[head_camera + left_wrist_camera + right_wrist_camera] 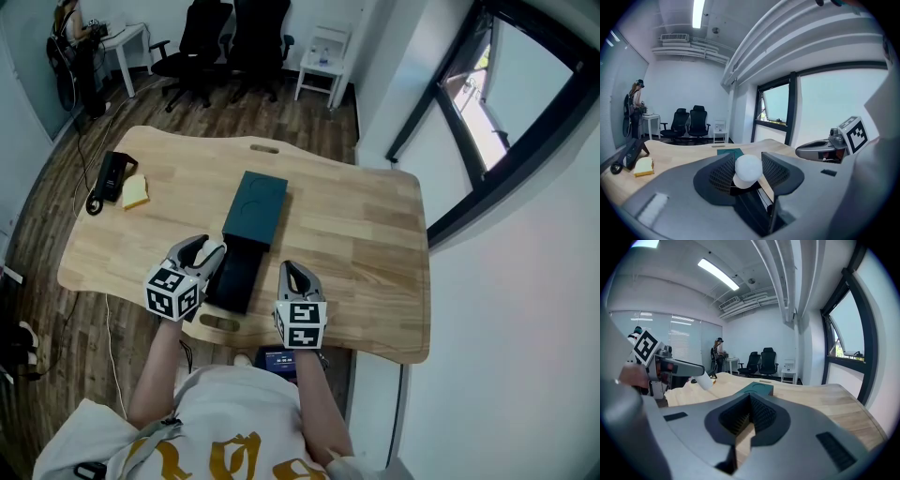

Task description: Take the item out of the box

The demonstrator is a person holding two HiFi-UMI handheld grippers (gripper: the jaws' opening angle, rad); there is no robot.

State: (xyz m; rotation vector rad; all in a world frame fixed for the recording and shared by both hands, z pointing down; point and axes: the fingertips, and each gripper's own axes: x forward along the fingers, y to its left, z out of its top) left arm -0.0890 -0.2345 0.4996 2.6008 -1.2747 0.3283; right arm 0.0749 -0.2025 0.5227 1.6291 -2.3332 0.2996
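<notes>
A dark teal box [255,208] lies mid-table, and its black inner tray [234,275] is slid out toward me. My left gripper [208,251] hangs over the tray's left edge, shut on a white rounded item [748,169] that sits between its ribbed pads. In the right gripper view the white item [704,382] pokes out of the left gripper's tip, above the wood. My right gripper [292,272] rests just right of the tray; its jaws are shut with nothing in them [747,420]. The teal box [759,388] lies straight ahead of it.
A black device with a cable [112,176] and a yellow pad [136,192] lie at the table's left. The wooden table [375,244] has slots at its far and near edges. Office chairs [225,37] and a person [70,47] are beyond it; a window [506,112] is on the right.
</notes>
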